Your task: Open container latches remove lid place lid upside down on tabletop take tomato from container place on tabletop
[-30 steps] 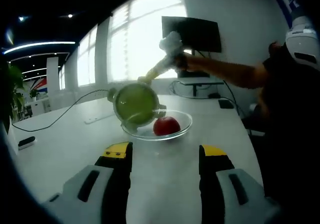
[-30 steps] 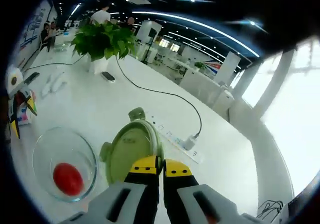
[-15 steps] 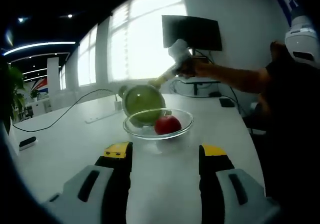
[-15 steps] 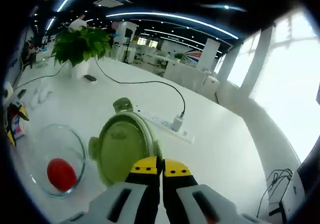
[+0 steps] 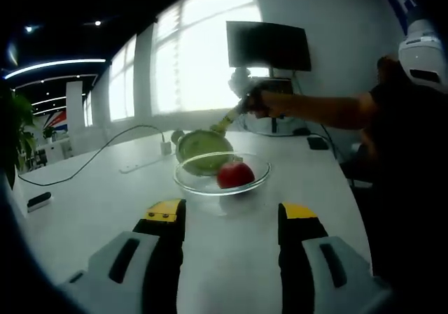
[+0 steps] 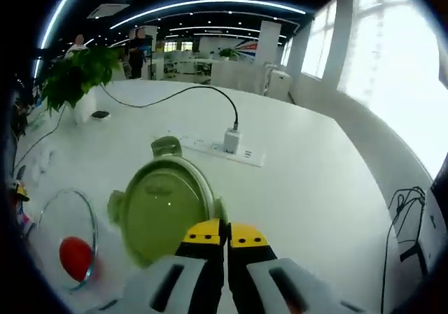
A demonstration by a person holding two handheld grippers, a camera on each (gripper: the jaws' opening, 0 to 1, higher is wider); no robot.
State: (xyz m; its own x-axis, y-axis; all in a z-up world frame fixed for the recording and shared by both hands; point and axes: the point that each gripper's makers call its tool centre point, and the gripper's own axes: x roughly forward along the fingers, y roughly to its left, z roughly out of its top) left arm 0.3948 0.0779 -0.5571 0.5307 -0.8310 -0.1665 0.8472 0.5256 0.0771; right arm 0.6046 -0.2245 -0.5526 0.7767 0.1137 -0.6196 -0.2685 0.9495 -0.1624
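The green lid hangs from the right gripper, whose yellow-tipped fingers are pressed together on its near rim. In the right gripper view the round face of the lid is turned up toward the camera, and its latch tabs stick out from the rim — one at the far edge, one at the left. There is some raised marking near the middle of the lid, too small to read.

In the left gripper view the lid sits low over the white bench, just behind the glass bowl and tilted, its edge close to the bench; I cannot tell whether it touches. The right gripper reaches down to it from above, held by a person's arm.

The clear glass bowl holds one red tomato and nothing else that I can see. In the right gripper view the bowl stands to the left of the lid with the tomato inside it.

The left gripper hovers short of the bowl with its fingers spread wide — holding nothing.

Beyond the lid a white power strip lies on the bench with a plug and a black cable running off toward a potted plant. A dark monitor stands by the window.
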